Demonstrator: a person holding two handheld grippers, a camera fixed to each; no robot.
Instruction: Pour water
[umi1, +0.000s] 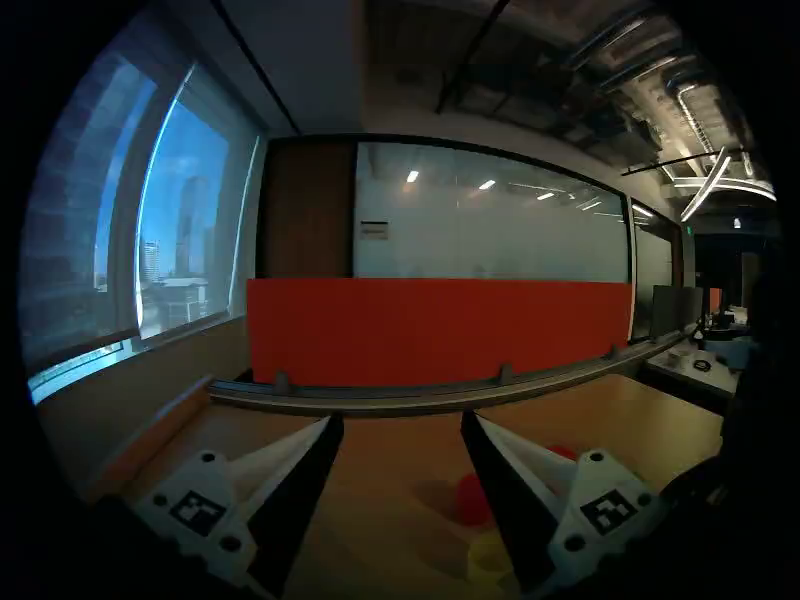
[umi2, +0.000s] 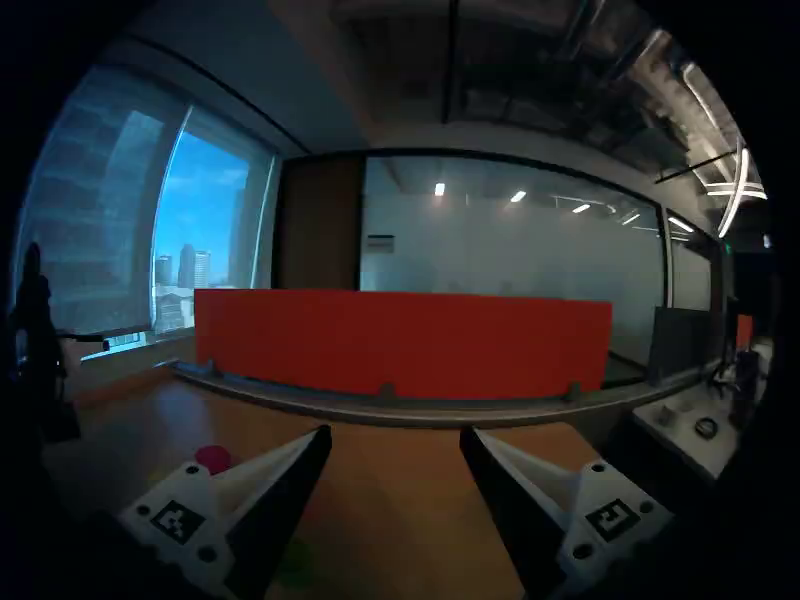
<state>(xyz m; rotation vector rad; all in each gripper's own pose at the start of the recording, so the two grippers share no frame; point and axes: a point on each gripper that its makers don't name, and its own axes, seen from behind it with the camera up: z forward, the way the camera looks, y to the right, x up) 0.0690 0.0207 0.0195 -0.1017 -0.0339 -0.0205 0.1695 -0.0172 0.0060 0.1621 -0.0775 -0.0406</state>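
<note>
In the left gripper view my left gripper (umi1: 402, 430) is open above the wooden desk (umi1: 400, 480), with nothing between its fingers. Below and to the right of the gap stand a red cup (umi1: 470, 498) and a yellow cup (umi1: 488, 556); another red thing (umi1: 562, 452) peeks out behind the right finger. In the right gripper view my right gripper (umi2: 396, 440) is also open and empty over the desk (umi2: 400, 500). A pink round thing (umi2: 213, 458) sits by its left finger, partly hidden.
An orange divider panel (umi1: 440, 330) on a grey rail (umi1: 430, 397) closes off the far edge of the desk. Windows (umi1: 180, 230) lie to the left. Another desk with a monitor (umi2: 680, 345) and small items stands at the right.
</note>
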